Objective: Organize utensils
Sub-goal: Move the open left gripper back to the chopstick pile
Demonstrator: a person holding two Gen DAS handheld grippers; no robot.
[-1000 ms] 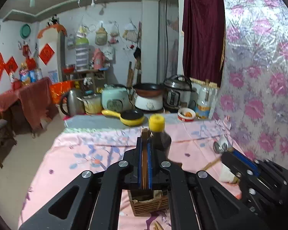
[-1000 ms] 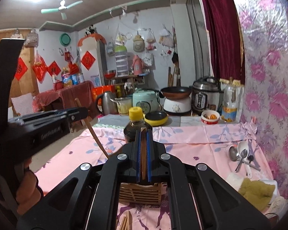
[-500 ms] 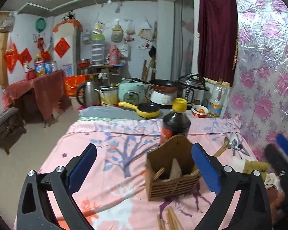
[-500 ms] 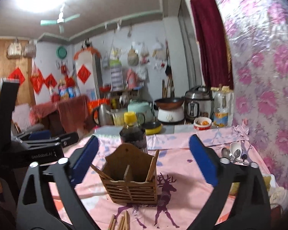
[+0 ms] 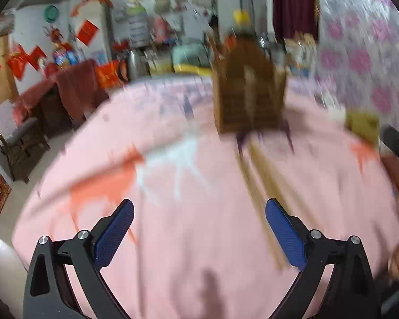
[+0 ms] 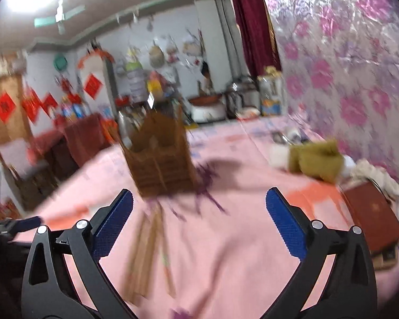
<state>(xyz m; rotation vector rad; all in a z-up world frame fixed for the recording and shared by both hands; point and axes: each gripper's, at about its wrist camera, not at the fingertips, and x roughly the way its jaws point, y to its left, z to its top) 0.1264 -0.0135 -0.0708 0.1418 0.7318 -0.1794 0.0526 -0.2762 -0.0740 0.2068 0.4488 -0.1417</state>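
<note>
A bench (image 5: 199,239) draped in a pink patterned cloth fills both wrist views, each blurred by motion. On it stands a brown wooden utensil holder (image 5: 248,93), upright toward the far side, with a dark bottle capped in yellow (image 5: 240,17) just behind it. A bundle of wooden chopsticks (image 6: 149,250) lies flat on the cloth on the near side of the holder, reaching toward the cameras. An olive-green cloth (image 6: 315,159) sits to the right near the flowered wall, with a dark red book (image 6: 369,212) closer in on the same side. The left gripper (image 5: 199,235) hangs above the cloth with its 2 blue-padded fingers spread wide and nothing between them; the chopsticks pass near its right finger. The right gripper (image 6: 199,226) is likewise spread wide and empty, the chopsticks lying by its left finger.
</note>
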